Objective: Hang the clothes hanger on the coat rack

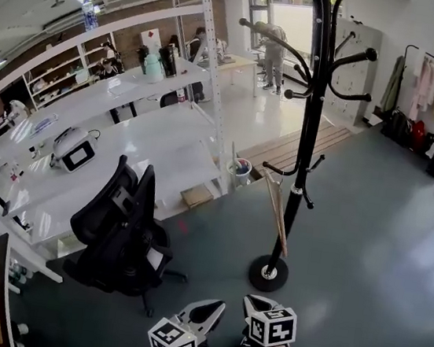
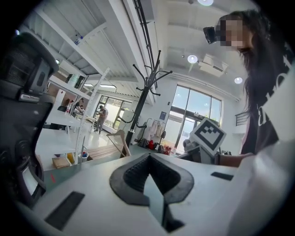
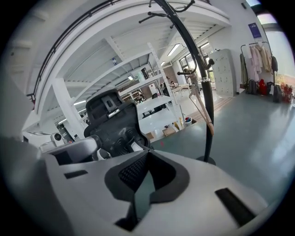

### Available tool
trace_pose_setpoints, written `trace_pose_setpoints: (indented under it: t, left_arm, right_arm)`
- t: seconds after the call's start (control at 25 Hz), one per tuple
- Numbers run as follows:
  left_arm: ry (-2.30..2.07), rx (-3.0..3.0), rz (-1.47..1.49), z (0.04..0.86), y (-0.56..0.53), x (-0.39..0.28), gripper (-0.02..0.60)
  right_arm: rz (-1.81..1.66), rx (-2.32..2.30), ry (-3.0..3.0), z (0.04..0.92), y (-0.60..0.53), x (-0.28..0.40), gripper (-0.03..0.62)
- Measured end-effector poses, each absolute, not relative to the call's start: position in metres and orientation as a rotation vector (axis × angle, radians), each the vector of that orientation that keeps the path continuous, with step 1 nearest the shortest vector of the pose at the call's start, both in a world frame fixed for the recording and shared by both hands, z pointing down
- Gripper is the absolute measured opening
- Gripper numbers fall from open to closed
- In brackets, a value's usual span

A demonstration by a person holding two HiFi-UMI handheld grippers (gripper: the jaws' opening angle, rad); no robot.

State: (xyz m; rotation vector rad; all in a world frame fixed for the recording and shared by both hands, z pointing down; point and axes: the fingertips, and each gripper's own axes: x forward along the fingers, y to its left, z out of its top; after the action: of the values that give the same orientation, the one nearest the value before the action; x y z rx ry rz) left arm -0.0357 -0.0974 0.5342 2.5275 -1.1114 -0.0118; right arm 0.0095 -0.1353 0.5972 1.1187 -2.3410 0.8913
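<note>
Hanger: pale wooden clothes hanger (image 1: pixel 278 212) hangs from a low hook of the tall black metal coat rack (image 1: pixel 307 141), tilted, its lower arm just beside the pole.
Rack: stands upright on a round base on the grey-green floor (image 1: pixel 376 229), ahead of both grippers.
Left gripper: white two-jaw left gripper (image 1: pixel 213 309) is low in the head view; its dark ribbed pads (image 2: pixel 133 173) are pressed together with nothing between them.
Right gripper: white two-jaw right gripper (image 1: pixel 258 303) sits just beside the left one; its pads (image 3: pixel 131 173) are likewise closed and bare.
Hanger to fingers: well apart from both pairs, seen beyond the closed tips in the left gripper view (image 2: pixel 119 142) and the right gripper view (image 3: pixel 203 108).
Left of rack: black mesh office chair (image 1: pixel 119 227) beside long white tables (image 1: pixel 126 141).
</note>
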Motion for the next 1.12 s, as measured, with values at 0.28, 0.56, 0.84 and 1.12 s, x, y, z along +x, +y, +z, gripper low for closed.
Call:
trace_pose_setpoints:
  t: [0.28,0.56,0.84,1.12]
  left_arm:
    - [-1.102,2.518,-0.024,0.543,-0.038,-0.092,0.0]
    - [-0.973,2.51,0.0,0.568,0.018,-0.096,0.0]
    - [-0.814,2.58,-0.022,0.555,0.052,-0.052,0.0]
    - [-0.817,2.613,-0.038,0.538,0.066,-0.022,0.0]
  right_arm:
    - [0.909,1.212,-2.334,0.592,-0.069,-0.023,0.009]
    - [0.956,1.308,-2.26,0.606,0.012,-0.021,0.009]
    - [0.944,1.412,-2.209,0.6,0.055,0.01,0.009]
    - [0.906,1.434,-2.23,0.583,0.065,0.041,0.009]
